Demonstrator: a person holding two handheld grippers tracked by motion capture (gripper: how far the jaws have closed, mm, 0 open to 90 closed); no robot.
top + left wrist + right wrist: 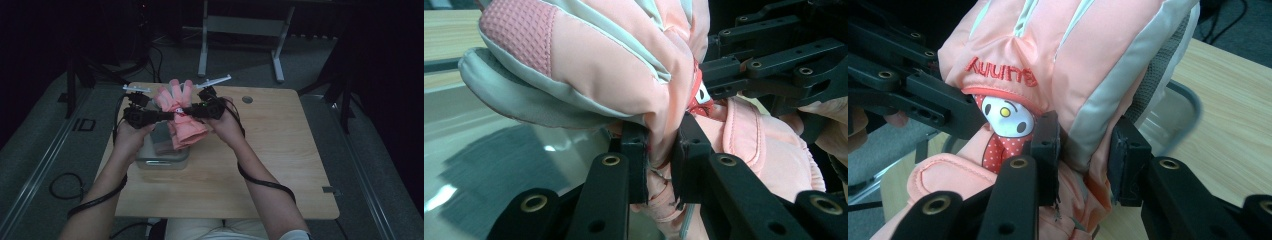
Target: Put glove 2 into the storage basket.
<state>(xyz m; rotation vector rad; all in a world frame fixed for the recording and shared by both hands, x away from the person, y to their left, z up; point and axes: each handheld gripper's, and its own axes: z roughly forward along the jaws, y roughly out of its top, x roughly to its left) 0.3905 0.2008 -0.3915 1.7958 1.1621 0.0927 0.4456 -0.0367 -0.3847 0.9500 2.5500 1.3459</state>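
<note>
A pink padded glove (179,111) with grey trim and a cartoon patch is held up above the table between both grippers. My left gripper (167,115) comes in from the left, and its jaws are shut on the glove's (624,65) wrist fabric. My left gripper (659,165) pinches a fold there. My right gripper (186,111) comes from the right and is shut on the glove (1073,60) near its grey side panel. My right gripper (1083,150) has the fabric squeezed between its pads. The glove's fingers point away from the person and its cuff hangs down.
A clear plastic box (162,156) sits on the wooden table (280,150) under the glove, with something grey inside. A round grommet hole (247,99) is at the table's back right. A metal stand (240,30) is on the floor beyond.
</note>
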